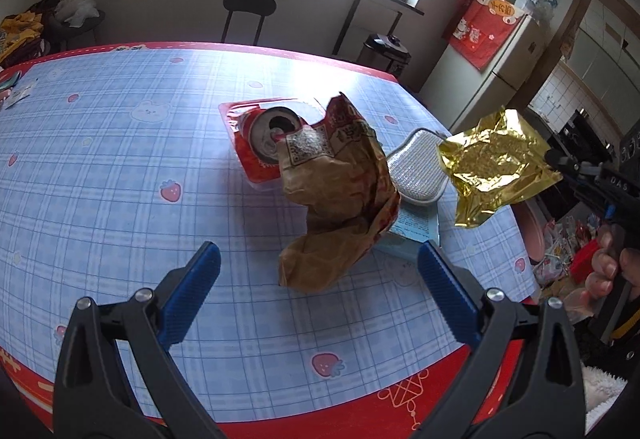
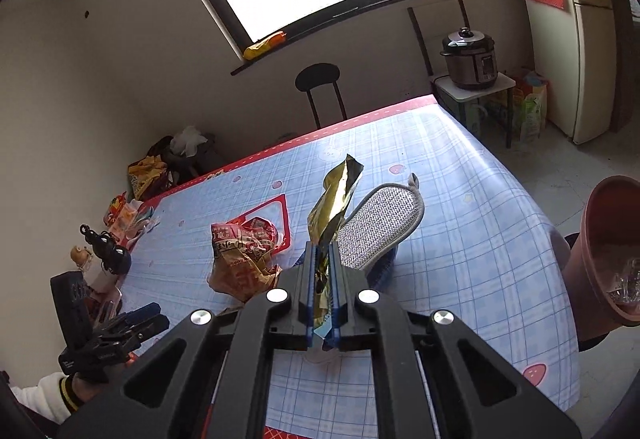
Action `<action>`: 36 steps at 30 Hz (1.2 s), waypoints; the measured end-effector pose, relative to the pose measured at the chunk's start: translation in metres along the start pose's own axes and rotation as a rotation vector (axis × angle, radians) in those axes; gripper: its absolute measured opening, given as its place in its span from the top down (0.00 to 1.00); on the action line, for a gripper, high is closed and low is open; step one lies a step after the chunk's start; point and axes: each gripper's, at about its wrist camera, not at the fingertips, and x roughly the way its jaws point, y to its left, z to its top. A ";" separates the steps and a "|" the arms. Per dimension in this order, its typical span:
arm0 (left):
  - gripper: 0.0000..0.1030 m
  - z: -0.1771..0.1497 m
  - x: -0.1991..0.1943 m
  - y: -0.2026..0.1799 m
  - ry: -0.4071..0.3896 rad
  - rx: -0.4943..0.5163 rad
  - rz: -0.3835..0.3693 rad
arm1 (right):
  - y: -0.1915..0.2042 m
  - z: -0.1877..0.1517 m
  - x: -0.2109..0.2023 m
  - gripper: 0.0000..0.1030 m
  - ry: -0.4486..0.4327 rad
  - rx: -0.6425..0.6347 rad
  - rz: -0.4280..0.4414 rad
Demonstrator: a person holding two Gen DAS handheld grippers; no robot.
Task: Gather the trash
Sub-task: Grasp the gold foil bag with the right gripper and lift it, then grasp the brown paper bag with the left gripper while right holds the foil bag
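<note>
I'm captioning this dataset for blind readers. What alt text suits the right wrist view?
The right gripper is shut on a crumpled gold foil wrapper, held above a blue checked tablecloth. Beyond it lie a brown paper bag, a grey scrubbing pad and a brown bin at right.

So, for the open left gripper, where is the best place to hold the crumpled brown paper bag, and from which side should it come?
Probably the bag's lower crumpled end, nearest the left gripper, coming straight ahead and down. There the paper bunches into a thick fold standing off the table, and nothing crowds it. The upper end leans over the can in the red tray.
</note>
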 end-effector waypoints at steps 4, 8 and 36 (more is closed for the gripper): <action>0.06 -0.002 0.035 -0.017 0.060 0.078 -0.024 | -0.007 -0.002 -0.015 0.92 -0.013 0.005 -0.026; 0.06 -0.001 0.068 -0.028 0.096 0.147 -0.002 | -0.022 -0.011 -0.023 0.92 -0.013 0.044 -0.062; 0.61 -0.006 0.043 -0.031 0.070 0.135 -0.077 | -0.041 -0.008 -0.052 0.92 -0.072 0.075 -0.093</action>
